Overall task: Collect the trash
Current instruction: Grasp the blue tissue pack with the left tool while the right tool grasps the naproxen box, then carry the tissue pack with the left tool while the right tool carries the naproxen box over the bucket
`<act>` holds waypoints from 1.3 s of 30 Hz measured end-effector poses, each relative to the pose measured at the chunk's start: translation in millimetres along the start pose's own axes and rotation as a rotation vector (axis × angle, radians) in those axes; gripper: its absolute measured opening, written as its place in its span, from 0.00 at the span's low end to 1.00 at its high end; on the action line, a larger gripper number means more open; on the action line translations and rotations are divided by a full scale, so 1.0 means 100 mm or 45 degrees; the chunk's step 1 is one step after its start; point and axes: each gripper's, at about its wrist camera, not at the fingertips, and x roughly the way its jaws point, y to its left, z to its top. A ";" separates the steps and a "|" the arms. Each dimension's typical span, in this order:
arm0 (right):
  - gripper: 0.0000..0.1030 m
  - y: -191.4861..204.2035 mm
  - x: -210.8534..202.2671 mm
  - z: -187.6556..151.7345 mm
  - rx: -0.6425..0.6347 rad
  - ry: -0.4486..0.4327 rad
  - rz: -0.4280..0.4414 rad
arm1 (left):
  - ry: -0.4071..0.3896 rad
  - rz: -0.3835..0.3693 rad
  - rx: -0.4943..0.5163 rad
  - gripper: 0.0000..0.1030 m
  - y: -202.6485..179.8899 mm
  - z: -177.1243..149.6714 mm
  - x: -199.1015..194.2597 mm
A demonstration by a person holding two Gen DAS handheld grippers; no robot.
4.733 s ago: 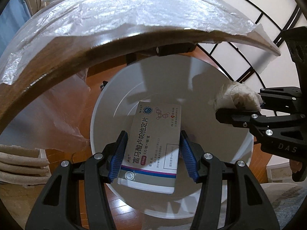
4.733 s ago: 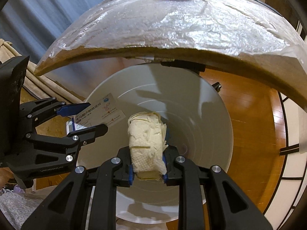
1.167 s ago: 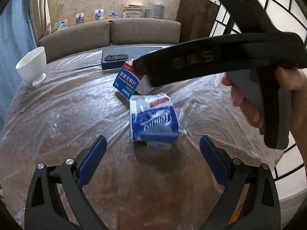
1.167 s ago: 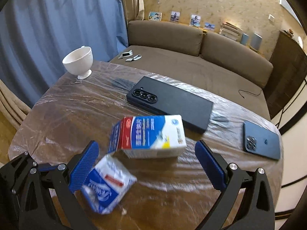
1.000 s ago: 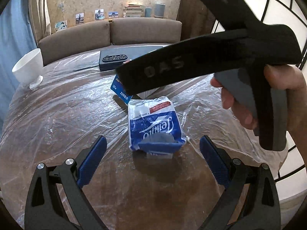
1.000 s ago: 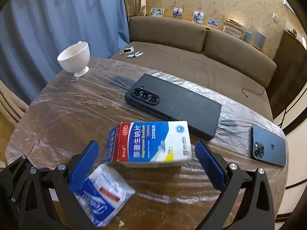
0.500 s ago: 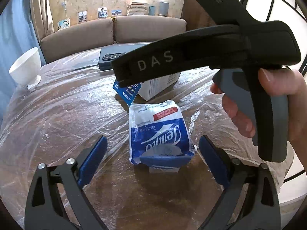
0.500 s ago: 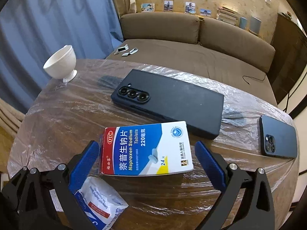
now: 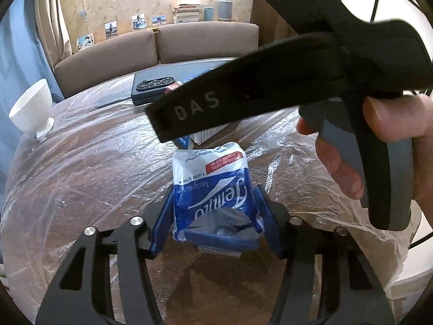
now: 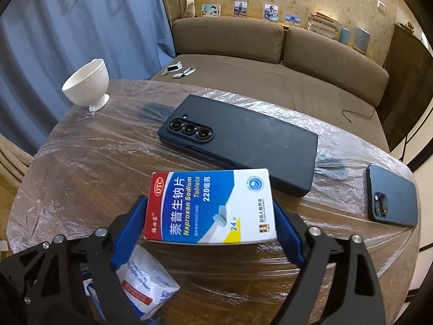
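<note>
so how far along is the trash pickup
Both grabs are underway: the left gripper has just closed on the tissue pack, and the right gripper, just closing, brackets the tablet box. Both items still sit on the table; lifting and binning remain. No bin is visible.

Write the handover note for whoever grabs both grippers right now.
Left gripper: jaws just closed onto the tissue pack, pads against its sides; pack not yet lifted off the table.
Right gripper: jaws just closing around the medicine box; pads at its ends, firm grip not certain.
Not trash, leave alone: both phones, and, and the white cup.
Left to do: lift both items and drop them in the bin, which is out of view.
</note>
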 end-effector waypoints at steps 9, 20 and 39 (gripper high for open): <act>0.79 -0.13 -0.18 -0.03 0.063 -0.056 -0.027 | -0.016 -0.012 -0.037 0.52 0.12 0.00 -0.05; 0.78 -0.28 -0.44 -0.21 0.162 -0.088 -0.036 | -0.034 -0.018 -0.082 0.52 0.21 -0.09 -0.17; 0.78 -0.15 -0.81 -0.91 0.300 -0.089 -0.028 | -0.035 -0.022 -0.151 0.52 0.44 -0.22 -0.30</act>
